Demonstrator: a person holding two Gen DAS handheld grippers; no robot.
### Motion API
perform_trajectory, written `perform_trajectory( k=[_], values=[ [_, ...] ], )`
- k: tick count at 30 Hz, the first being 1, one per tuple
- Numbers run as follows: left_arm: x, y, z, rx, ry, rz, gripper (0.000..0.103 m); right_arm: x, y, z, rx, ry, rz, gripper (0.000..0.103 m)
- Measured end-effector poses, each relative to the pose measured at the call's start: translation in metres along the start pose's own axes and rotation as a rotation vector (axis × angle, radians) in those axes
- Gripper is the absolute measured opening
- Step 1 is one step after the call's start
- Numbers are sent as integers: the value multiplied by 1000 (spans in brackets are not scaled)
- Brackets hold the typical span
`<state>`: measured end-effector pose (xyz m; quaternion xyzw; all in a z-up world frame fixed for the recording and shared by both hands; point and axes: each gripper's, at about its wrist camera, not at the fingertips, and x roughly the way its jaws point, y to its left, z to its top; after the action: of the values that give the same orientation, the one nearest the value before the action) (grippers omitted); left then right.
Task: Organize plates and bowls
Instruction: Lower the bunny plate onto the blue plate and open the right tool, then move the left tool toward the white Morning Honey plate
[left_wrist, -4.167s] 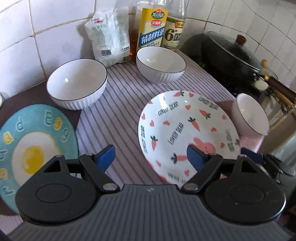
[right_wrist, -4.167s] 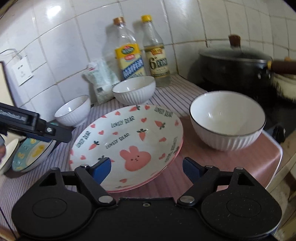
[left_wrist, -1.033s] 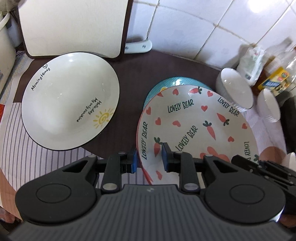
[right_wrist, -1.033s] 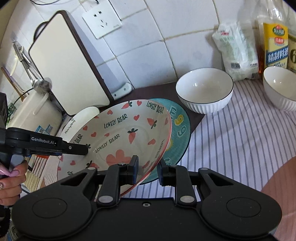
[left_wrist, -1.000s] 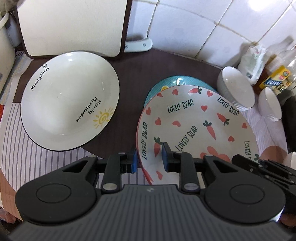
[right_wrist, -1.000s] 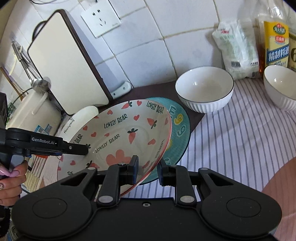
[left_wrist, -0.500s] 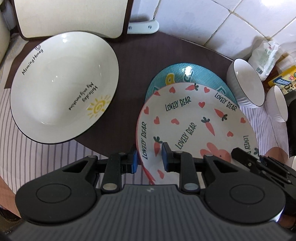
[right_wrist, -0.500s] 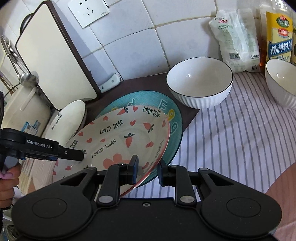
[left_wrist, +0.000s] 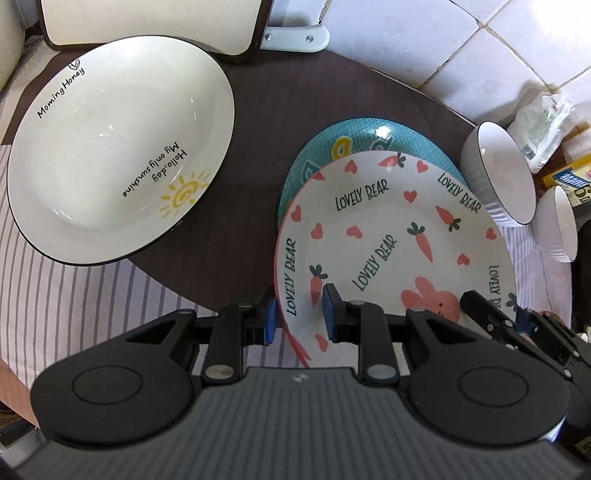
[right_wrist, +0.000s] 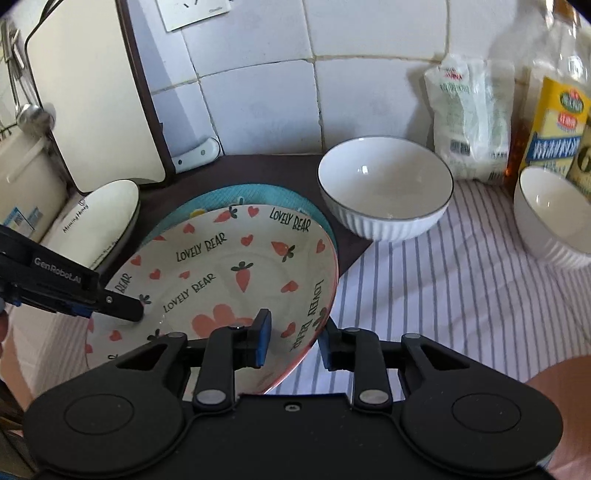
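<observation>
Left wrist view: left gripper (left_wrist: 298, 319) seen clamped on near rim of carrot plate (left_wrist: 391, 236). Plate is lowered onto teal plate (left_wrist: 364, 138) just beyond pads. Sun bowl (left_wrist: 114, 147) sits apart, left of tongs.

Right wrist view: right gripper (right_wrist: 293, 341) has just been opening; jaws now stand apart, plate rim between them, pads no longer pressing. White bowl (right_wrist: 384, 188) waits beyond, to right.

Step judged: stacking plates, release under way. Next: left grip to be loosened, both tongs drawn clear, bowls nested.

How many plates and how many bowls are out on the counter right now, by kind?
Plates: 3 — bunny plate, teal plate, sun plate.
Small white bowls: 2 — nearer bowl, farther bowl.
Total: 5
</observation>
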<state>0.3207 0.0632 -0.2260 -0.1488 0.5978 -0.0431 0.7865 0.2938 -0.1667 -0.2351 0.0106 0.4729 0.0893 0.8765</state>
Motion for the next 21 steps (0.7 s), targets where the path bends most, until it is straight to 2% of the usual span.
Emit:
perform_trajectory(
  k=[4,10,14,18,21],
  values=[
    [1,-2,1,-23,-7,8,23,9,7,1,-43,11,-53,41],
    [1,1,2,-34,-15,-2,21,16,12,-1,-93,-20,-101,41],
    [-7,5,1,-46,-23,-35,21,16,17,-2,-142,-28,-128,41],
    [-26,9,-3,-40,-34,-55,21,0,22,5,-137,-58,-162,40],
    [-46,11,-6,-17,-45,-70,21,-26,31,14,-140,-87,-127,40]
  ],
)
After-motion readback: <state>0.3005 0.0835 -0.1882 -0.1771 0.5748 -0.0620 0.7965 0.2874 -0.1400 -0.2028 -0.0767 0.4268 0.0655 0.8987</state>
